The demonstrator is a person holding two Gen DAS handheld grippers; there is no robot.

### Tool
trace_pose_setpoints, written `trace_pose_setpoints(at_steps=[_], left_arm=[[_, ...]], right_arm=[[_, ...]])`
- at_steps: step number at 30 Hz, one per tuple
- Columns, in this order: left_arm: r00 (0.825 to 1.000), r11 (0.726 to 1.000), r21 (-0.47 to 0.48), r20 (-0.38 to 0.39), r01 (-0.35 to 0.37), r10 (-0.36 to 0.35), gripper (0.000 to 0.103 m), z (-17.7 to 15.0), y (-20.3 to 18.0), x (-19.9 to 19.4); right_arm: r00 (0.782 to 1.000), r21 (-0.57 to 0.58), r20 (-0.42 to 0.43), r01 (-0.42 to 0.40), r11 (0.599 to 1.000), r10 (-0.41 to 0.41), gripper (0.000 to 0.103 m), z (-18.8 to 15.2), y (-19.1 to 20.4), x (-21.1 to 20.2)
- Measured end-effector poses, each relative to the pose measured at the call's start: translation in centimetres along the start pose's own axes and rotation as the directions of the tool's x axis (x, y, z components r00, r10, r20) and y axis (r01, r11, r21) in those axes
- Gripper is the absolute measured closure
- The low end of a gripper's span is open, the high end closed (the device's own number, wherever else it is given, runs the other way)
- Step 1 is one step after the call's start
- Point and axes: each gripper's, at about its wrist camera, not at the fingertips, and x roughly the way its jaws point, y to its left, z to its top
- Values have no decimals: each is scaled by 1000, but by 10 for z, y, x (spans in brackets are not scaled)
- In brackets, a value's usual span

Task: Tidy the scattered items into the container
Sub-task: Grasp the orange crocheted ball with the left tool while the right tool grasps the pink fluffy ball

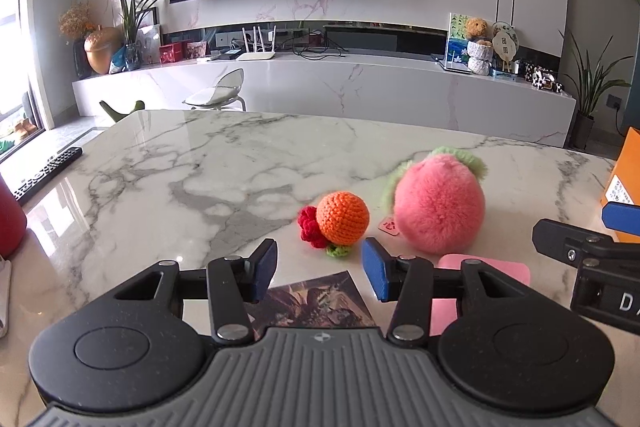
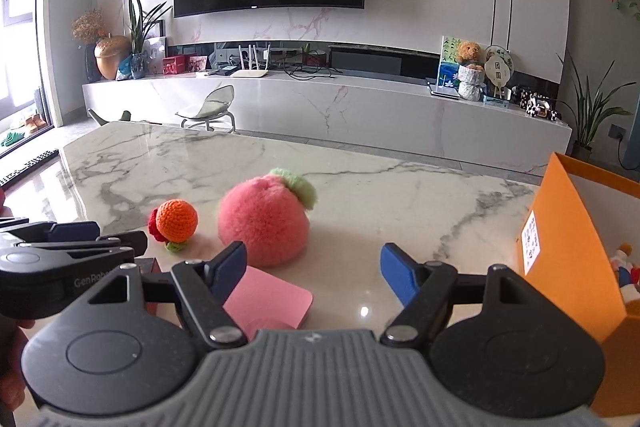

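A crocheted orange ball [image 1: 343, 217] with a red flower and green leaf lies on the marble table [image 1: 180, 179], just beyond my left gripper [image 1: 320, 269], which stands open with nothing between its blue pads. Beside the ball sits a fluffy pink peach toy [image 1: 439, 205] with a green tuft. A pink pad [image 1: 484, 273] and a dark picture card [image 1: 316, 301] lie flat near the fingers. My right gripper [image 2: 314, 273] is open and empty, short of the peach [image 2: 264, 223] and above the pink pad [image 2: 268, 301]. The orange box [image 2: 568, 247] stands at the right, toys inside.
A black remote [image 1: 46, 173] and a red object [image 1: 10, 217] lie at the table's left edge. Each gripper shows at the other view's side: the right one [image 1: 592, 251], the left one [image 2: 80, 247]. A small pink tag [image 1: 389, 226] lies by the peach.
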Motion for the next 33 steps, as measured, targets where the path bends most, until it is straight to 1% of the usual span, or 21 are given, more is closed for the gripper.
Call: trace_pose_setpoints(at_steps=[4,9,14,21,24,28,31,33], left_arm=[[1000,1000,-10,-15,8,-8,35,4,6,16],[1000,1000,4,-23,8,-7,35,6,7,33],[998,1000,-1,-52,23,-23,34,10,6,50],[996,999,29,-81,36,-34,34,17,-1,68],[997,998,48,-76,36,-32,34,21,-3,75],[997,997,68,-67,39,-35,33,24,-4,82],[996,997,62,-83,49,-44,34,23,-4,87],[994,997,54,-100,59,-54,42,21,-3,91]], right_arm=[[1000,12,-6,-3,1000,3,27,8,1,22],[1000,11,-13,-4,1000,4,27,18,3,48],[999,16,-19,-27,1000,27,26,23,7,69],[997,33,-13,-74,997,75,26,32,10,92],[996,42,-26,-89,995,91,24,33,10,104],[992,76,-52,-114,990,119,19,30,9,116],[986,129,-81,-137,982,148,19,27,5,127],[981,151,-101,-149,977,165,19,25,4,133]])
